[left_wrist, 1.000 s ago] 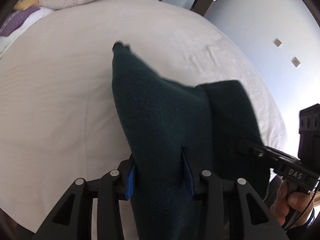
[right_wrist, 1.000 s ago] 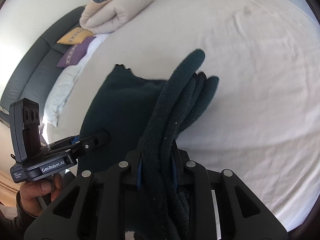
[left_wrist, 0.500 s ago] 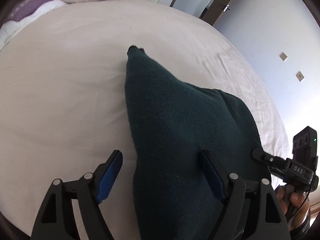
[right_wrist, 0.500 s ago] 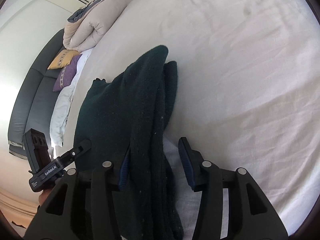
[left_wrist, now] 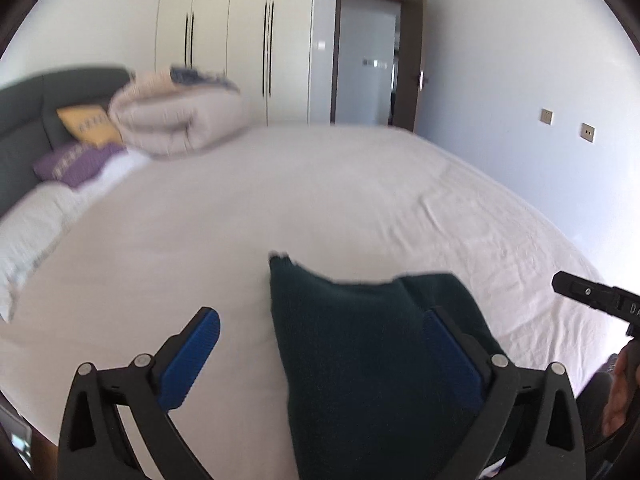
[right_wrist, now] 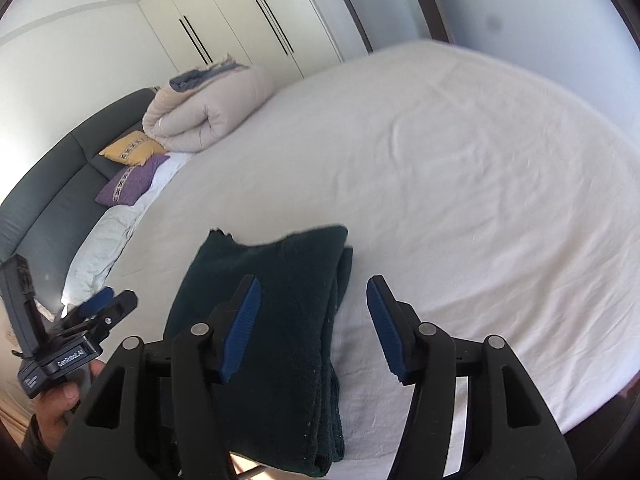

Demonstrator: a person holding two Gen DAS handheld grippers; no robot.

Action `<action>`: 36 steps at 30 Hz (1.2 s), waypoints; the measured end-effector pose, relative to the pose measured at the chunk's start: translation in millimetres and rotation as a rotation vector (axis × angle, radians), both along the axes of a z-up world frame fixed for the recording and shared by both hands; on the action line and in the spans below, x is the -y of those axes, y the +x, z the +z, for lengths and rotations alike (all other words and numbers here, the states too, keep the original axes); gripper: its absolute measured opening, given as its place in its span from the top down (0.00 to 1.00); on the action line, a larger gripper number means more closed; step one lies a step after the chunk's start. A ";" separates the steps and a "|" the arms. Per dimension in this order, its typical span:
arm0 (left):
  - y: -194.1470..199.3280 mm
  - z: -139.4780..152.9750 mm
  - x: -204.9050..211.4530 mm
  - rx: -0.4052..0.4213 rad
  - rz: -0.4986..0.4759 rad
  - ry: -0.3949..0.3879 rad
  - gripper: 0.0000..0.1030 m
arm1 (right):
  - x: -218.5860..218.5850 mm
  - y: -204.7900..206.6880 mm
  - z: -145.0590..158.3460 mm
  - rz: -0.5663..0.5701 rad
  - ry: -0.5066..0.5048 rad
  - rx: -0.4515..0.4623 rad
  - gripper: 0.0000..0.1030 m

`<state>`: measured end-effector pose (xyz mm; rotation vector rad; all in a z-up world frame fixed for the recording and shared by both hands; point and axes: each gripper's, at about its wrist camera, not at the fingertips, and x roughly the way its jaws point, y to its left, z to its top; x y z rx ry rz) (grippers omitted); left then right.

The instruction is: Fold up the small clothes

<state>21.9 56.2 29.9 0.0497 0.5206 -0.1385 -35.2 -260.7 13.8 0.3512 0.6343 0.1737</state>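
Bright daylight floods both views; the white bed sheet (right_wrist: 460,168) nearly blows out. The left view smears with motion blur around the rolled duvet (left_wrist: 176,120). Fisheye bends every edge, corners black.

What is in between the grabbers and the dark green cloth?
Nothing visible. The cloth lies folded on the bed, right in front of both. The left gripper and right gripper are opening, their pads off it, with only air between.

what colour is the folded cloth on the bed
Dark teal green cloth; clearest in the right wrist view.
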 end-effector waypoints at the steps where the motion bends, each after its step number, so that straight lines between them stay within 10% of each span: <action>1: -10.0 9.1 0.6 0.052 0.011 0.017 0.00 | -4.7 -1.7 10.1 -0.004 -0.011 0.024 0.47; 5: -45.8 43.7 -0.4 0.197 0.063 0.073 0.00 | -5.5 -44.1 63.5 -0.051 -0.058 0.252 0.33; 8: -78.2 70.1 -5.0 0.317 0.119 0.081 0.00 | -8.5 -89.1 98.9 -0.085 -0.087 0.525 0.02; 11: -92.7 85.5 -11.5 0.296 0.158 0.075 0.00 | -19.9 -123.5 122.5 -0.092 -0.188 0.721 0.00; 20: -76.0 40.8 -26.3 0.049 0.215 0.084 0.00 | -38.2 -108.7 112.9 -0.023 -0.200 0.438 0.00; 29: -64.7 -25.9 -31.9 -0.229 0.228 0.062 0.00 | -45.9 -63.9 19.5 0.013 -0.152 -0.015 0.00; 36: -64.8 -37.0 -25.7 -0.280 0.219 0.093 0.00 | -38.4 -51.9 -8.9 -0.039 -0.186 -0.106 0.00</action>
